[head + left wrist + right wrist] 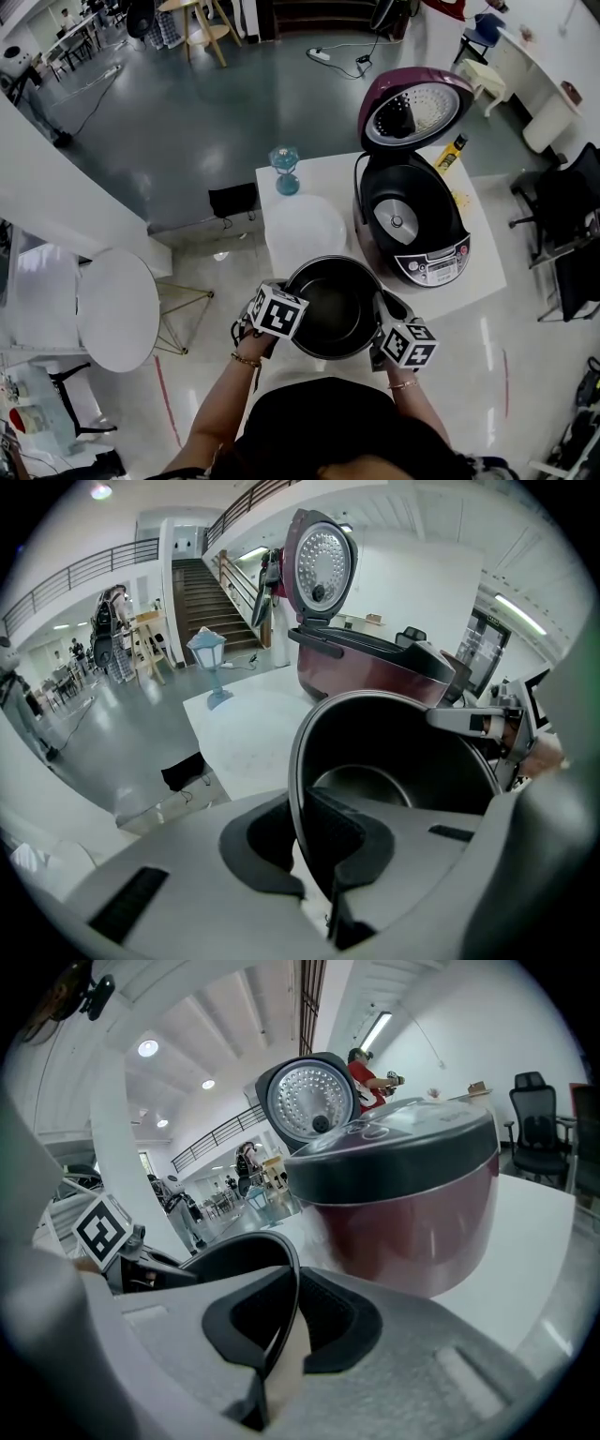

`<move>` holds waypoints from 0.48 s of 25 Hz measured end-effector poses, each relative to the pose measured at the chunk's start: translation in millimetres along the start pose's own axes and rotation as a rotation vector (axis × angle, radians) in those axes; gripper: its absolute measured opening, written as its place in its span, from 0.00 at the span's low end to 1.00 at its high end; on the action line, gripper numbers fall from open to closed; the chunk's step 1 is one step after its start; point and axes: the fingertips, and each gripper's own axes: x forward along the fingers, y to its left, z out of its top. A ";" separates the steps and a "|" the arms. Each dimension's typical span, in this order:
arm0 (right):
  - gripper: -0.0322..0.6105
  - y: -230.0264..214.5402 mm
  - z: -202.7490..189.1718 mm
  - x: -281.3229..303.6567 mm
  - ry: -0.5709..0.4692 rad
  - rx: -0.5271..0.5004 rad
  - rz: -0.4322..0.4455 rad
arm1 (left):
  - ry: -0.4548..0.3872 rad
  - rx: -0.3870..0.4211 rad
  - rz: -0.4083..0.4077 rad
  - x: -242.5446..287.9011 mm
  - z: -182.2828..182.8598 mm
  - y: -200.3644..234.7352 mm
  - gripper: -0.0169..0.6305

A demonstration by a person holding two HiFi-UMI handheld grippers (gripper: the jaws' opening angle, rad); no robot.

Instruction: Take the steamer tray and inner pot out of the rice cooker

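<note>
White table [487, 258], rice cooker [412, 225], white steamer tray [305, 232], blue lantern [285, 171]

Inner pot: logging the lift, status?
Both shut on inner pot rim: left gripper, right gripper. Pot out of rice cooker, near table edge. Nothing in the way.

Left gripper [298, 841]: jaws closed on the near rim of the pot [394, 752], one pad inside the wall, one outside. Pot dark, empty, bare bottom visible. Right gripper [473, 721] meets the far rim on the right. Behind the pot, the cooker [366, 663] stands on the white table [246, 735], lid [323, 560] raised upright. Small blue lamp [208, 663] at the table's far left corner. Stairs [202, 597] and grey floor beyond.
</note>
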 end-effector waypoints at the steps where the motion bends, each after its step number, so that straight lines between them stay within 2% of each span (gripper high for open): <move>1: 0.10 -0.7 0.8 1.1 -0.001 -0.002 0.001 | -0.002 0.000 0.006 0.7 0.7 0.3 0.05; 10: 0.11 -2.8 2.6 2.6 -0.010 -0.089 -0.028 | -0.086 0.041 -0.004 -0.7 5.9 -3.6 0.05; 12: 0.11 -2.2 4.3 1.9 -0.013 -0.115 -0.025 | -0.110 0.048 0.002 -4.2 5.8 -3.7 0.09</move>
